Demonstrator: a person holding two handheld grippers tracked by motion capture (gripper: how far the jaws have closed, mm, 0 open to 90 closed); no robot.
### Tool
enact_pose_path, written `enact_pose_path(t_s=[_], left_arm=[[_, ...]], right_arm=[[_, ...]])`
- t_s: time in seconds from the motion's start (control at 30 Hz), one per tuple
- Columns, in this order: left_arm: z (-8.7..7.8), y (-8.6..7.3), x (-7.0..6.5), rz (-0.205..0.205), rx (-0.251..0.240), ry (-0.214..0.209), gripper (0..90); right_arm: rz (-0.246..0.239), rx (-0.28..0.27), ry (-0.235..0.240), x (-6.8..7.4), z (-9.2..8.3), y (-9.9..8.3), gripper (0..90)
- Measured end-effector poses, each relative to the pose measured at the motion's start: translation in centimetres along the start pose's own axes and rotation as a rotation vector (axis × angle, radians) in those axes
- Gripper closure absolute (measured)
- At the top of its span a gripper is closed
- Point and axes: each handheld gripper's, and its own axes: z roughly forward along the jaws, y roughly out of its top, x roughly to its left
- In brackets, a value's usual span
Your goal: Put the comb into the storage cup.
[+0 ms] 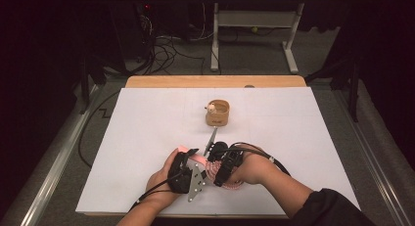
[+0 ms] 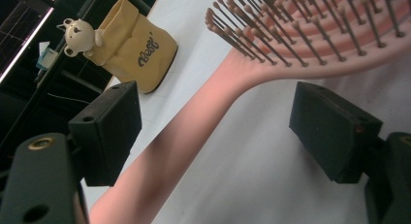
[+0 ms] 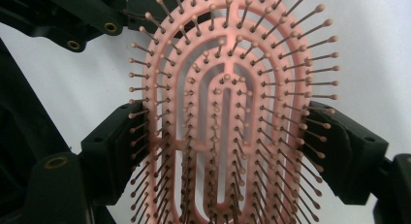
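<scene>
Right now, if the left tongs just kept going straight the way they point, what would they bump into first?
Probably the pink hairbrush: its handle runs between the left tongs, whose pads stand clear of it, and its bristled head lies just ahead. The yellow bear pouch sits farther off to one side, though depth is unclear.

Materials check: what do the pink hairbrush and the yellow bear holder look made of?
Pink hairbrush: looks like moulded plastic, smooth satin finish; one-piece vented head with slots, thin ball-tipped bristles, probably nylon or plastic.
Yellow bear holder: matte, probably soft silicone or rubbery plastic, though ceramic is possible; rounded wavy rim, dark printed lettering, pale bear figure on the edge.
</scene>
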Motion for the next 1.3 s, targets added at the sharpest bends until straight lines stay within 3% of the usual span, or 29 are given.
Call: enact_pose_path(t_s=[0.3,0.33,0.47,0.7,0.8,0.9,1.1,1.3], left_arm=[[-0.5,0.4,-0.4,0.079,0.0,0.058,31.5],[-0.6,0.5,-0.4,0.103,0.01,0.064,32.4],[-0.7,0.6,-0.8,0.135,0.025,0.071,38.8],[-0.9,0.9,-0.9,0.139,0.033,0.099,38.6],[-0.9,1.0,-0.7,0.113,0.017,0.085,39.1],[-1.0,1.0,-0.6,0.114,0.016,0.079,38.9],[-1.0,1.0,-0.8,0.158,0.006,0.061,53.3],[-1.1,0.9,-1.0,0.198,0.001,0.077,57.0]], right_arm=[[-0.001,-0.004,-0.002,0.1,-0.2,0.1,20.6],[-0.002,-0.002,-0.001,0.1,-0.2,0.2,20.6],[0.001,-0.007,0.004,0.0,-0.2,0.1,20.6],[0.001,-0.003,0.002,0.0,-0.4,0.0,20.6],[0.002,-0.006,0.002,0.1,-0.4,0.0,20.6],[-0.003,0.002,0.005,0.1,-0.4,0.1,20.6],[-0.011,0.005,0.01,0.1,-0.5,0.1,20.6],[-0.009,0.013,0.011,0.2,-0.4,0.3,20.6]])
